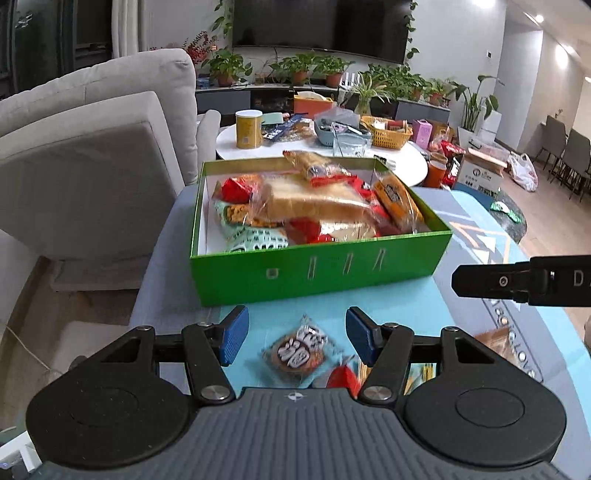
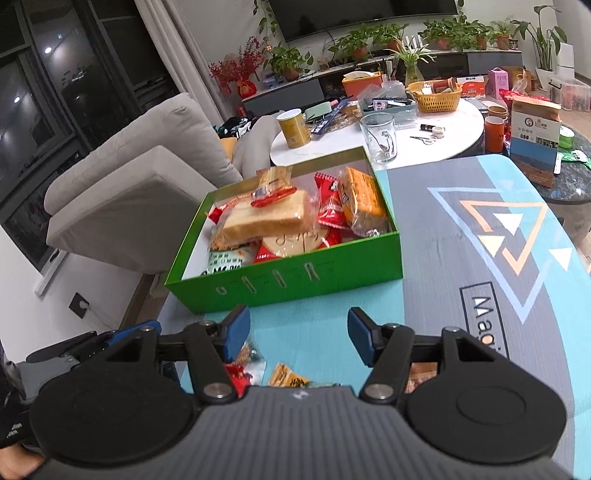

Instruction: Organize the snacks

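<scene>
You are holding your left gripper [image 1: 297,341] partly open and empty, just over the round cookie packet [image 1: 297,354] on the near mat. Lower straight, pinch its middle, then lift it into the green box [image 1: 317,271]. Your right gripper [image 2: 299,341] is waiting open, empty.

Home living room — sofa [image 1: 110,122], television [image 1: 317,26], potted plants [image 1: 310,68].

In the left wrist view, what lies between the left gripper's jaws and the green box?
Only bare turquoise mat before the green box. The round brown snack packet lies between the left gripper's open jaws.
</scene>
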The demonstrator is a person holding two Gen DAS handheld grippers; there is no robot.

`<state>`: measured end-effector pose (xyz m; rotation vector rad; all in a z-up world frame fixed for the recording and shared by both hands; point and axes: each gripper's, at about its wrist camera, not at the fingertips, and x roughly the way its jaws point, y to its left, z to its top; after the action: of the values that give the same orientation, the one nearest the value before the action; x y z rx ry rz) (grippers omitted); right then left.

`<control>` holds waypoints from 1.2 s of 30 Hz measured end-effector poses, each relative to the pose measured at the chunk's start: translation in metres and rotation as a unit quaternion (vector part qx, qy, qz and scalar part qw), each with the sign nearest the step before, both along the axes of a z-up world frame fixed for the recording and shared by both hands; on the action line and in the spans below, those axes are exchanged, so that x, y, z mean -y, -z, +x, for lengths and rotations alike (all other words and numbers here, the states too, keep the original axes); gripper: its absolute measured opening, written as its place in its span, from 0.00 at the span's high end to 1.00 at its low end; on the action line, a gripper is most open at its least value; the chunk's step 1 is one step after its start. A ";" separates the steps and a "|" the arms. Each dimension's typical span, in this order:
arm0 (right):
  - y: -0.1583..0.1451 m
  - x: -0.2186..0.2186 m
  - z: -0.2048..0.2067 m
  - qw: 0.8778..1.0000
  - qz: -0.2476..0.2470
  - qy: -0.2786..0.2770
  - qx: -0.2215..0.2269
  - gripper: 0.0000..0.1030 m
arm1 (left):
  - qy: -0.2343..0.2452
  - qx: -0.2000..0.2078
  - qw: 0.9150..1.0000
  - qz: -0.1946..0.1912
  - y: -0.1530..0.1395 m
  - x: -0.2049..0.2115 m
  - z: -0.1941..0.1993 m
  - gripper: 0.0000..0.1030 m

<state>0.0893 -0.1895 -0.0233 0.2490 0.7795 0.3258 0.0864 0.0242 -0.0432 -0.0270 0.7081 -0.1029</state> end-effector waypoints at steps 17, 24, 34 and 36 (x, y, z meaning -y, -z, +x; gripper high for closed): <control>0.040 -0.010 -0.009 0.996 -0.058 -0.042 -0.045 0.53 | -0.012 -0.043 0.998 0.033 0.034 -0.017 0.008 0.46; 0.056 -0.032 -0.016 0.982 -0.139 -0.121 -0.030 0.43 | 0.012 -0.057 0.997 0.049 0.043 -0.014 0.017 0.46; 0.072 -0.031 -0.012 0.978 -0.163 -0.128 -0.035 0.41 | 0.057 -0.054 0.993 0.091 0.050 0.005 0.026 0.46; 0.073 -0.030 -0.011 0.978 -0.161 -0.130 -0.035 0.38 | 0.064 -0.056 0.992 0.093 0.050 0.006 0.028 0.46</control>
<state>0.0781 -0.1593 -0.0965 -0.1489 0.9231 0.4328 0.1148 0.0184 -0.0932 0.1930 0.8283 -0.1584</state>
